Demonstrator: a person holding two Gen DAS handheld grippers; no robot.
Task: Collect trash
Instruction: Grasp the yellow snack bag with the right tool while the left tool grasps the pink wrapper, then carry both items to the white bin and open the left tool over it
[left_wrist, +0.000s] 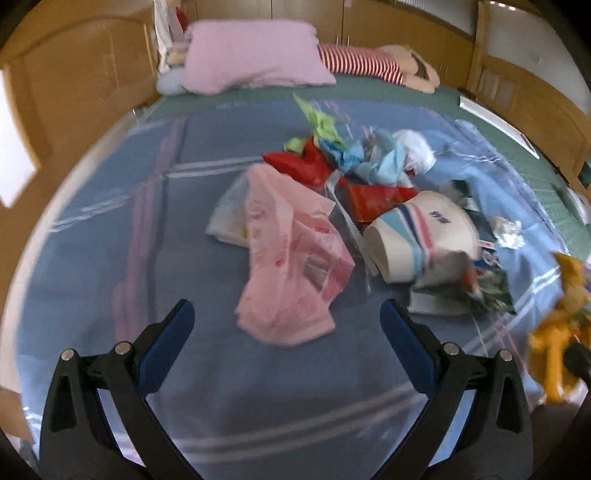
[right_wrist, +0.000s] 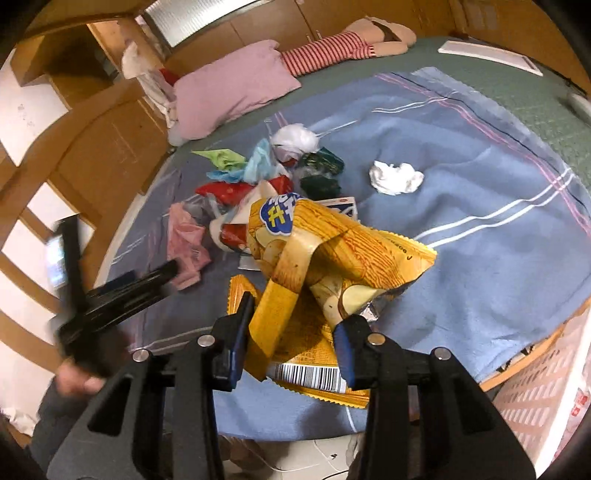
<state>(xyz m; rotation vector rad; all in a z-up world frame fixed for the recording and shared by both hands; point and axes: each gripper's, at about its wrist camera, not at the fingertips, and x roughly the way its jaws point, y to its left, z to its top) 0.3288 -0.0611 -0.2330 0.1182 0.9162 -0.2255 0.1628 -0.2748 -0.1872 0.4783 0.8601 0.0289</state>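
The right gripper (right_wrist: 291, 332) was clenched on a crumpled yellow snack bag (right_wrist: 332, 254), which it held raised over the near edge of the blue blanket (right_wrist: 480, 236), with the bag's barcode end hanging between the two blue-padded fingers. The left gripper (left_wrist: 286, 325) was spread wide with nothing between its pads, hovering above the blanket just short of a pink plastic bag (left_wrist: 288, 258). The rest of the trash lay heaped in the middle of the blanket: beside the pink bag sat a tipped paper cup (left_wrist: 417, 236), behind it red wrappers (left_wrist: 306, 162), light blue wrappers (left_wrist: 373, 162) and a green scrap (left_wrist: 319, 118). A white crumpled tissue (right_wrist: 395, 177) lay on the blanket apart from the heap, to its right. Beyond the blanket's far edge rested a pink pillow (left_wrist: 255, 55).
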